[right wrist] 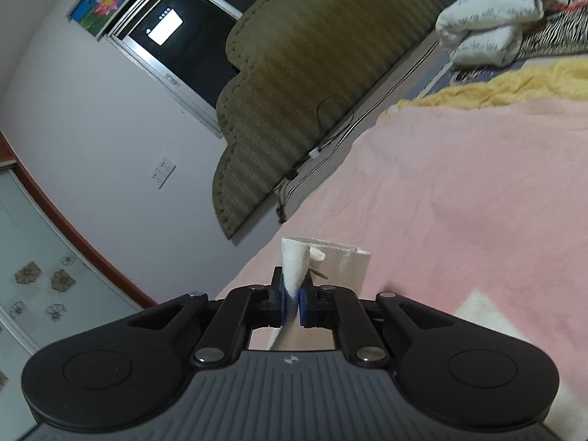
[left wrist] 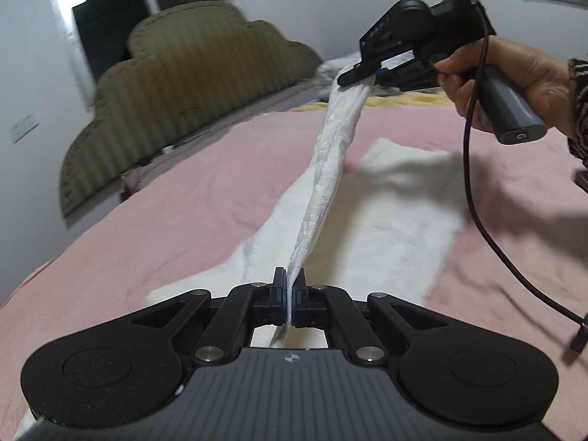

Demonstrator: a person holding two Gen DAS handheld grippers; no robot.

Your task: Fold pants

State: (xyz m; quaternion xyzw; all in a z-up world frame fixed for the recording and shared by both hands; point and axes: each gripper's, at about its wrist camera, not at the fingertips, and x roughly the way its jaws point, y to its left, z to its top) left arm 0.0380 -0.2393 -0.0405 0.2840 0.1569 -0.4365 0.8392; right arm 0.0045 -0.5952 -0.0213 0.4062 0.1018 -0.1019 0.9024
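Note:
White pants (left wrist: 386,213) lie spread on a pink bedspread (left wrist: 183,198). My left gripper (left wrist: 290,294) is shut on one edge of the pants, near the front. A taut strip of the cloth (left wrist: 327,180) runs up from it to my right gripper (left wrist: 362,75), which is held in a hand above the bed and is shut on the far end. In the right wrist view the right gripper (right wrist: 293,296) pinches a bunched end of the pants (right wrist: 296,264), with a flat cuff (right wrist: 345,261) hanging beyond it above the bedspread (right wrist: 459,183).
An olive padded headboard (left wrist: 172,92) stands along the bed's left side, before a dark window (right wrist: 191,40). A yellow blanket (right wrist: 507,81) and folded printed bedding (right wrist: 488,22) lie at the far end. A black cable (left wrist: 474,183) hangs from the right gripper.

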